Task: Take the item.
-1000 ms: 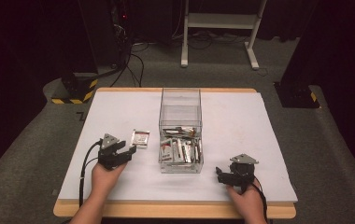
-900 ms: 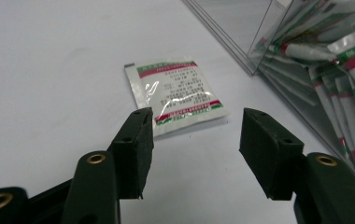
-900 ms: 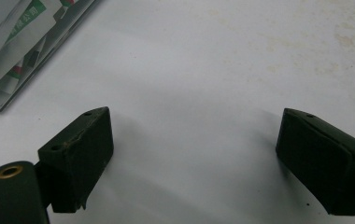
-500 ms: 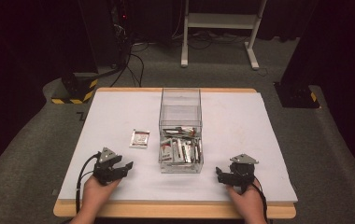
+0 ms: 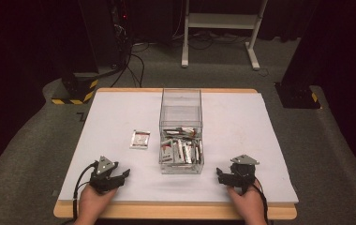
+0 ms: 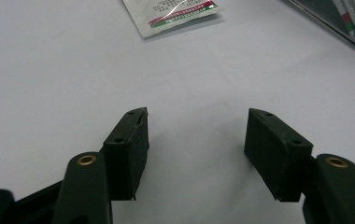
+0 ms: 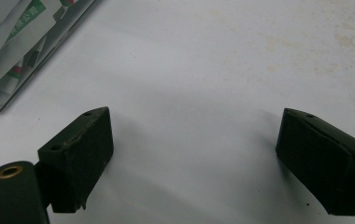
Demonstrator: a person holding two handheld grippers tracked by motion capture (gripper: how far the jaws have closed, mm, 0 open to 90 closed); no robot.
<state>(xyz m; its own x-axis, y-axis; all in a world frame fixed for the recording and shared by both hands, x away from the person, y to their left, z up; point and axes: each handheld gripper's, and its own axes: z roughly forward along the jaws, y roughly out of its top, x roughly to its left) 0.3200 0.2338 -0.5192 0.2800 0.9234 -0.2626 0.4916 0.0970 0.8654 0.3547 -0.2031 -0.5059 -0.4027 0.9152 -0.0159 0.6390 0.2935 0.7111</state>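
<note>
A: Where do things stand on your side?

B: I've got the left hand-held gripper point(image 5: 118, 176) low at the lower left of the high view, down by the near edge of the table point(image 5: 241, 117). Its jaws have just been opening and now stand wide, with nothing between them but bare white table top

A: And the packet?

B: The packet point(image 5: 140, 138) lies flat on the table by itself, left of centre in the frame, just beside the clear box point(image 5: 181, 101) but not touching it. In the left gripper view it sits at the top edge point(image 6: 175, 11), well ahead of my jaws, so I judge it has been set down there on purpose, apart from the rest

A: The rest being?

B: The loose packets point(image 5: 181, 149) heaped in the bottom of the clear box. The box stands upright mid-table, within reach of both hands, which is probably why it's placed there

A: Right side?

B: The right hand-held gripper point(image 5: 220, 176) rests at the lower right, jaws spread wide and empty, pointing toward the box. I read it as parked, ready to steady the box or take the next packet
</note>
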